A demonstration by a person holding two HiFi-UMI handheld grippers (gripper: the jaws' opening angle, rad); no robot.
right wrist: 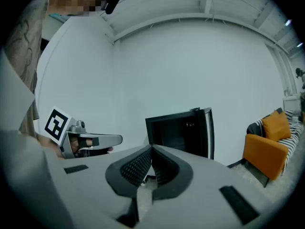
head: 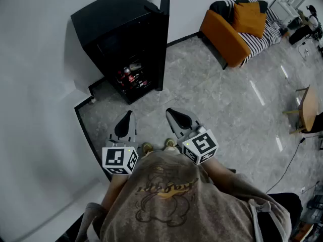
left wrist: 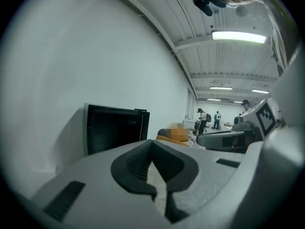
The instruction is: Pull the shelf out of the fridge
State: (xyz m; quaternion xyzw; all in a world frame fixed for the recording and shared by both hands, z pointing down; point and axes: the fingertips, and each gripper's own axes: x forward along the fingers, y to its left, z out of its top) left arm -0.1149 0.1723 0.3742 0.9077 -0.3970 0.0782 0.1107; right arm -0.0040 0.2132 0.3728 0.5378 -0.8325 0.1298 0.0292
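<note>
Black fridge (head: 118, 32) stands on the floor (head: 217, 100) against the white wall (head: 35, 84), with its door (head: 163, 34) swung open to the right side of the cabinet. In the head view, cans (head: 132, 77) and bottles show in the lower part of the dark interior. The shelf is somewhere in that interior, too dark to tell apart from it.

The person stands well apart from the fridge, facing it, with both arms held in close to the grey shirt (head: 176, 200). The left claw (head: 125, 125) is closed: in the left gripper view its two dark pads meet at the tips with nothing between them. The right claw (head: 177, 119) is closed too, and the right gripper view shows its ribbed pads touching at the tips, also empty. Both claws point toward the fridge and hang in the air above the floor, touching nothing. They sit side by side, the right a little further forward. A marker cube rides behind each, one on the left (head: 120, 159) and one on the right (head: 201, 146).

Off to the right of the fridge, along the same wall, is an orange sofa (head: 227, 37) with an orange cushion (head: 249, 15) and a striped throw (head: 262, 32). The floor is grey, marble-patterned tile with light reflections on it.
</note>
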